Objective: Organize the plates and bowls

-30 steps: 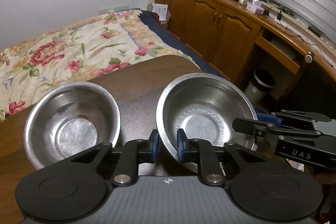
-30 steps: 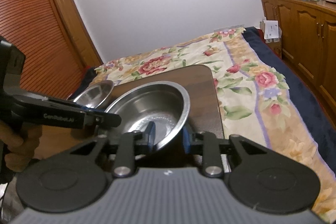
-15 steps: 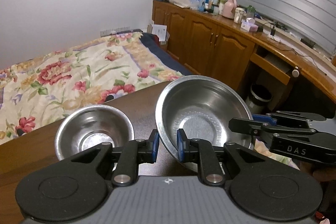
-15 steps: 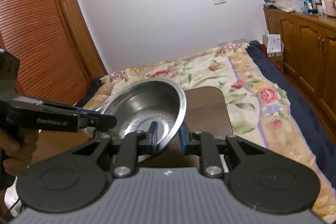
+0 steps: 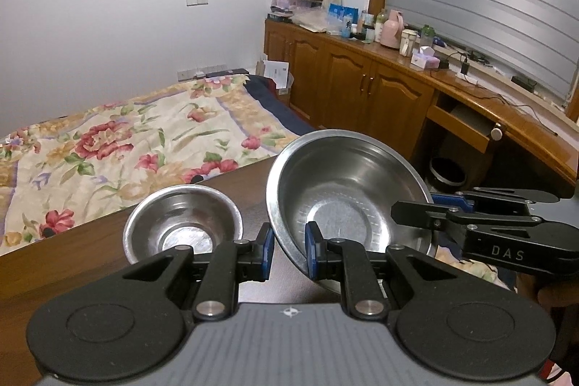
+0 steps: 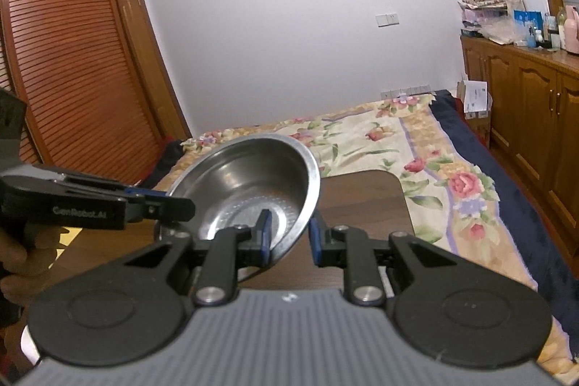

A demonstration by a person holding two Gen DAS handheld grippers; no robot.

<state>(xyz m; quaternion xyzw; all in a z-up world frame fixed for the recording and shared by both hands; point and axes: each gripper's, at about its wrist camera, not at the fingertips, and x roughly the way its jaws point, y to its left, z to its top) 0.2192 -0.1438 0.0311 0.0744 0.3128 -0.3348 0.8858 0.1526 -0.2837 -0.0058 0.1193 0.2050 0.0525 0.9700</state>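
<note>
Stainless steel everywhere in this one. Going left to right in the left wrist view: a small steel bowl (image 5: 182, 223) is sitting upright on the dark wooden table (image 5: 72, 263) at lower left of centre, and it's holding nothing, just a shiny bottom. Right next to it, lower centre, the left gripper (image 5: 287, 250) is reaching out with its blue-padded fingers (image 5: 267, 250) set on either side of the near rim of the big steel bowl (image 5: 343, 201). I can't tell whether the pads are actually squeezing the rim or just sitting beside it; there looks to be a bit of a gap on the left pad. That big bowl is tilting toward the camera, lifted off the table, and it's bare inside too. At the lower right, the right gripper (image 5: 430, 210) is coming in from the side and meeting the bowl's far right rim.

In the right wrist view, the left gripper (image 6: 170, 205) is poking in from the left edge at the bowl's rim. The big steel bowl (image 6: 249, 179) is filling the middle of the frame, tilted and showing nothing inside. The right gripper (image 6: 289, 237) has the rim running between its fingers (image 6: 263, 236), one inside the bowl and one outside, but the outer pad looks clear of the metal, so again I can't call it clamped. The table (image 6: 365, 201) is running off behind to the right.
</note>
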